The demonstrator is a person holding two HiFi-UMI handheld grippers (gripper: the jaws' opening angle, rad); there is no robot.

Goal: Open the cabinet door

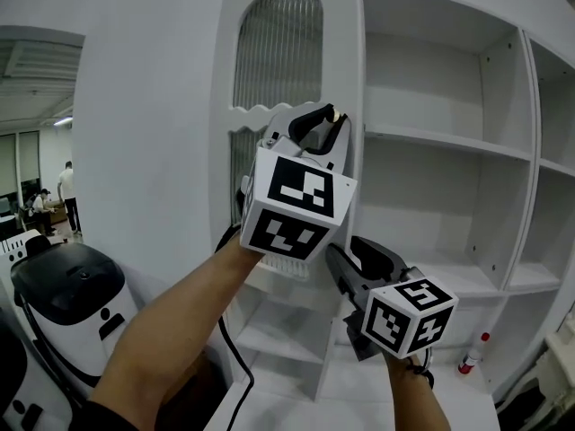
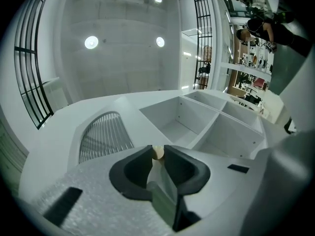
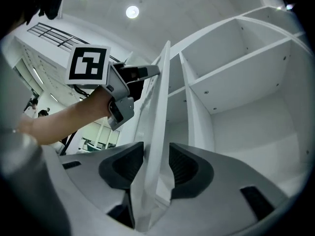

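The white cabinet door (image 1: pixel 226 79), with its arched ribbed-glass panel (image 1: pixel 278 52), stands swung out from the cabinet. Up at its free edge my left gripper (image 1: pixel 326 120) is shut on the small cream knob (image 1: pixel 333 113). In the left gripper view the knob (image 2: pixel 157 152) sits pinched between the black pads of my left gripper (image 2: pixel 157 155), with the door (image 2: pixel 103 134) beyond. Lower down, my right gripper (image 1: pixel 341 254) is at the same edge. In the right gripper view my right gripper (image 3: pixel 156 162) stands open and the door edge (image 3: pixel 160 107) runs between its jaws. The left gripper (image 3: pixel 134 78) shows further up.
Open white shelves (image 1: pixel 431 137) fill the cabinet to the right of the door. A red-capped bottle (image 1: pixel 473 354) stands at the lower right. A white machine with a black top (image 1: pixel 72 299) sits at the lower left. A black cable (image 1: pixel 239 371) hangs below my left arm.
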